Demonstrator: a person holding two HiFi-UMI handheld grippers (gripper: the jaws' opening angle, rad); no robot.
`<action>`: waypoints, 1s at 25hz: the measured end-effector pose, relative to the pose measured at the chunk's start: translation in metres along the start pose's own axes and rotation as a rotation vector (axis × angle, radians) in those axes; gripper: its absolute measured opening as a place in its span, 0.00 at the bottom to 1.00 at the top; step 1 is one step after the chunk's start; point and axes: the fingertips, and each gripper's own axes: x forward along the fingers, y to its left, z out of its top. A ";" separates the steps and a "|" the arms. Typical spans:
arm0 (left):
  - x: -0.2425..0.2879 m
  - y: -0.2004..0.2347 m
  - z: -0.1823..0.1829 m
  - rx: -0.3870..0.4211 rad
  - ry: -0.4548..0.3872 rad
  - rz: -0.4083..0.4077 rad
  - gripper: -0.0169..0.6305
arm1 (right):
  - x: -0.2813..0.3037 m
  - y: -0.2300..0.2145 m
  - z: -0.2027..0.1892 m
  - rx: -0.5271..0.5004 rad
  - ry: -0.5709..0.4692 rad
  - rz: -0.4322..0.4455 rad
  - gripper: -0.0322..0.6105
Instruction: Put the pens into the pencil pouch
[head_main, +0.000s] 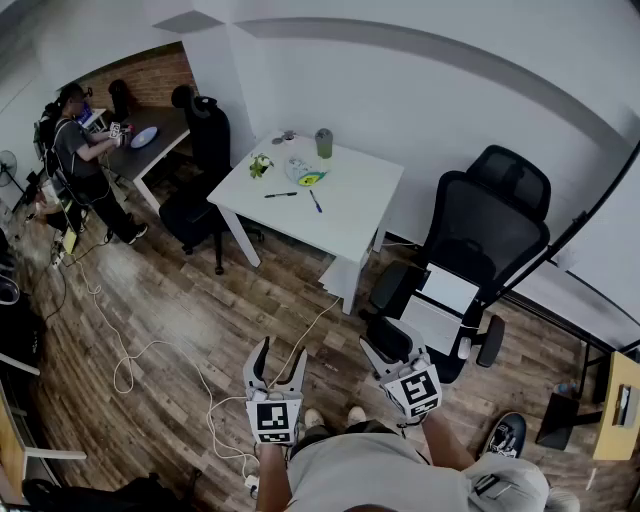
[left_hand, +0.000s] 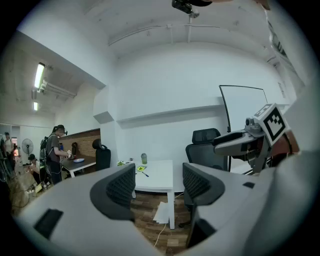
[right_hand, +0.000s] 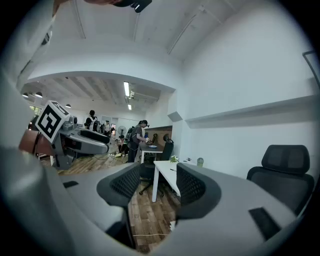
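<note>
The left gripper (head_main: 281, 356) and right gripper (head_main: 390, 350) have their jaws released, holding nothing, well apart from the white bench (head_main: 352, 218), where two pens (head_main: 281, 195) lie near the pouch (head_main: 306, 174)

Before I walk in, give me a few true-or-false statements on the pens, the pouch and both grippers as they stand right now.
1. The black pen and the blue pen lie on the white table, outside the pouch. True.
2. The left gripper holds a pen. False: its jaws stand apart with nothing between them.
3. The right gripper is open and empty. True.
4. Both grippers hover directly over the table. False: they are well short of it, above the wooden floor.
5. A green cup stands on the table, beyond the pouch. True.
</note>
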 end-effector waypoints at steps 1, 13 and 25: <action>0.001 -0.005 0.000 -0.001 0.001 0.004 0.48 | -0.002 -0.002 -0.001 0.001 -0.003 0.005 0.40; 0.033 -0.001 -0.003 -0.017 0.005 0.046 0.48 | 0.028 -0.024 -0.006 0.006 -0.010 0.037 0.48; 0.118 0.090 -0.004 -0.023 -0.019 0.020 0.48 | 0.144 -0.045 0.002 -0.005 0.016 0.009 0.48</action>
